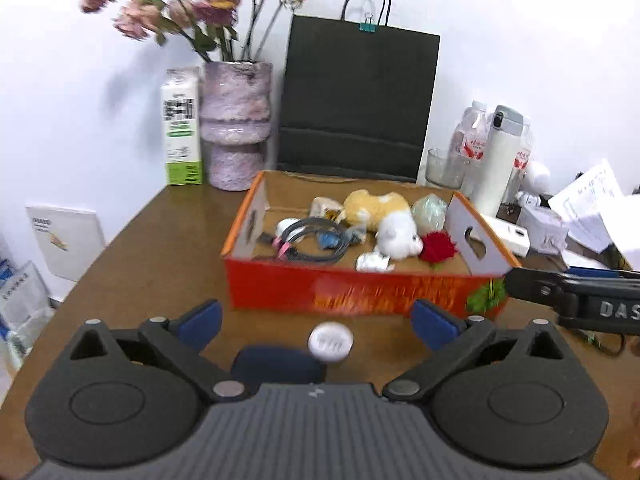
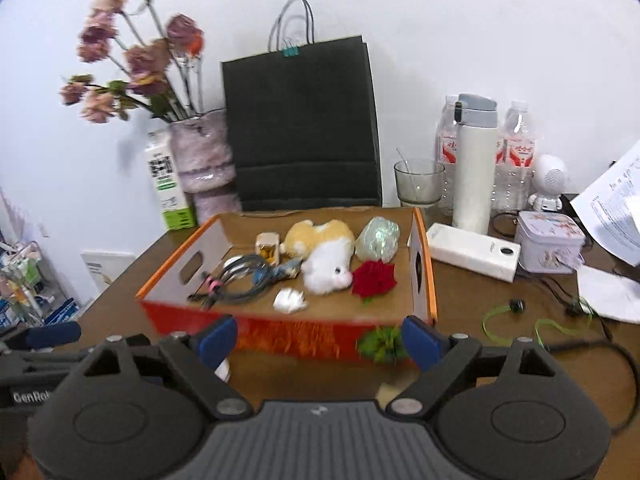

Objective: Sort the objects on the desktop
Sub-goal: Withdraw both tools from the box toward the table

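Observation:
An orange cardboard box [image 1: 360, 292] [image 2: 304, 340] stands mid-desk. It holds a yellow-and-white plush toy [image 1: 384, 216] [image 2: 324, 256], a black coiled cable [image 1: 316, 244] [image 2: 236, 284], a red fabric rose [image 1: 438, 246] [image 2: 374, 278], a pale green wrapped lump [image 1: 430, 210] [image 2: 378, 238] and crumpled white paper [image 1: 374, 262] [image 2: 290, 300]. A white round disc [image 1: 331, 341] and a dark blue flat object [image 1: 278, 364] lie on the desk between my open, empty left gripper [image 1: 316, 322] fingers. My right gripper [image 2: 318, 338] is open and empty before the box; it also shows in the left wrist view [image 1: 576, 292].
Behind the box stand a black paper bag [image 1: 356, 100] [image 2: 304, 128], a pink vase of dried flowers [image 1: 236, 124], a milk carton [image 1: 182, 128], a glass [image 2: 418, 184], a white flask [image 2: 474, 168] and water bottles. A white power bank [image 2: 472, 254], tin [image 2: 548, 246], papers and cables lie right.

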`<state>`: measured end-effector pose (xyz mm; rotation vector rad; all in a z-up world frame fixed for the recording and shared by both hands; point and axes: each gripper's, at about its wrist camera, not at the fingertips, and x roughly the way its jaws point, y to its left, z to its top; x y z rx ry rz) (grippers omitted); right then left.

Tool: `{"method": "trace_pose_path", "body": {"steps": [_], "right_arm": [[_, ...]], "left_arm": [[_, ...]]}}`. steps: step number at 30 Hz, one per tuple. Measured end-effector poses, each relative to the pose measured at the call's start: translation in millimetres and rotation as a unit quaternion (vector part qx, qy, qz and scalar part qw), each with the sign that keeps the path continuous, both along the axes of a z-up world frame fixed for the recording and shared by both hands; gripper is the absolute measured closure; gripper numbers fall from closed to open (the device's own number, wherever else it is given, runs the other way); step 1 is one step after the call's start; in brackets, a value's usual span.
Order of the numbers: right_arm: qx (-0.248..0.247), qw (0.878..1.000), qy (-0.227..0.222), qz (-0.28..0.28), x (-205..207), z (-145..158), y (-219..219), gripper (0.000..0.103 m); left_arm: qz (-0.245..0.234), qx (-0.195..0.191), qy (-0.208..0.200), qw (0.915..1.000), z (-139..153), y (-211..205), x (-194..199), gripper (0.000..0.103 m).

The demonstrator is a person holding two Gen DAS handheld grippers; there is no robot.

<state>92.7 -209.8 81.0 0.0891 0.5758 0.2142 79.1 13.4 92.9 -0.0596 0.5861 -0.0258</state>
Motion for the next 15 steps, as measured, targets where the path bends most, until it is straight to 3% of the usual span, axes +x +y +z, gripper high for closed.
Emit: {"method": "trace_pose_path", "body": {"steps": [4,10,15], "right_arm": [[0.003,1.0,-0.012,-0.003,-51,-15,-8,0.01],[-0.01,1.0,-0.005,-0.019,-115,-54,-17,0.01],[0.005,1.0,0.014,-0.017,-151,-84,-26,0.008]], "left_arm": [[-0.005,-0.003,-0.006,1.0,-10,3,-49,0.0],[-0.01,0.024,-0.038,0.9989,-31,-4,-115,0.0],[-0.021,-0.002,-0.044,0.9988,-55,1,-143,0.0]]}}
